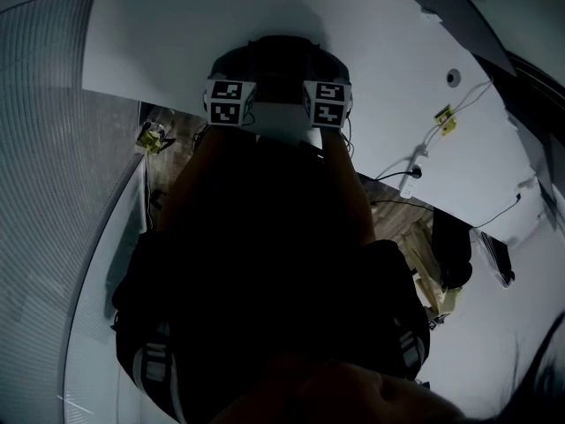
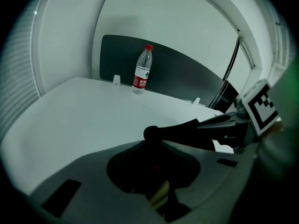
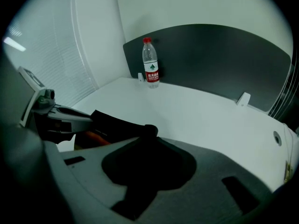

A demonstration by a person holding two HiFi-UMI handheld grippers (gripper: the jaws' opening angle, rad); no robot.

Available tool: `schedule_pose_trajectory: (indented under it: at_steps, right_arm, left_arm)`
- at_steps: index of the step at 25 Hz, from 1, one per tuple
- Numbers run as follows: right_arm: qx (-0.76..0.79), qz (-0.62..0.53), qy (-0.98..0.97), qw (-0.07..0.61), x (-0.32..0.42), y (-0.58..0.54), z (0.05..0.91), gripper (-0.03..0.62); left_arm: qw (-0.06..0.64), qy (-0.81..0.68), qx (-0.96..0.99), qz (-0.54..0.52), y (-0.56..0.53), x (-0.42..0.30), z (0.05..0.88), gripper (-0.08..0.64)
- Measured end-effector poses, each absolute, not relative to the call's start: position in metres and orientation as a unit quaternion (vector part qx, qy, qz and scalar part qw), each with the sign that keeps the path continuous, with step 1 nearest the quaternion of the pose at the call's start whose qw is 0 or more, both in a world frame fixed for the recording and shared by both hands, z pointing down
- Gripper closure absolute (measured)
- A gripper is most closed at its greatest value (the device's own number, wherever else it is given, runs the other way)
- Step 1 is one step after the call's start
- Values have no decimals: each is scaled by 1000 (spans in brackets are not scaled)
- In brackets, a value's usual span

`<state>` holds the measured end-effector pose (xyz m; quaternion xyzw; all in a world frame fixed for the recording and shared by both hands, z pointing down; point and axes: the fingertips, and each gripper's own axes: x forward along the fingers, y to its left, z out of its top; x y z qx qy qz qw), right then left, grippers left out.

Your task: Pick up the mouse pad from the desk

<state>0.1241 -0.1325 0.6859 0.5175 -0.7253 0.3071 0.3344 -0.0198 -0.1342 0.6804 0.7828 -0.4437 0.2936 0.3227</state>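
Observation:
A black mouse pad (image 2: 187, 129) hangs above the white desk (image 2: 84, 111), stretched edge-on between my two grippers. My left gripper (image 2: 150, 133) is shut on one end of it. My right gripper (image 3: 149, 129) is shut on the other end of the mouse pad (image 3: 117, 122). Each gripper view shows the opposite gripper: the right gripper (image 2: 231, 125) in one, the left gripper (image 3: 60, 118) in the other. In the head view the pad (image 1: 278, 56) is a dark shape beyond the two marker cubes (image 1: 229, 102), and my arms hide the jaws.
A water bottle (image 2: 141, 70) with a red cap stands at the back of the desk (image 3: 210, 115), against a dark grey partition (image 3: 224, 59). Window blinds (image 3: 51, 55) run along one side. Cables (image 1: 415, 162) cross the desk's right part in the head view.

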Motion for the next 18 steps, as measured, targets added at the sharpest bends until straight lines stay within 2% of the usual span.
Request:
schedule_pose_trajectory:
  at_steps: [18]
  right_arm:
    - [546,284,-739,275,170,-118,634,543]
  left_arm:
    - [275,-444,811,265,-124,34,619,508]
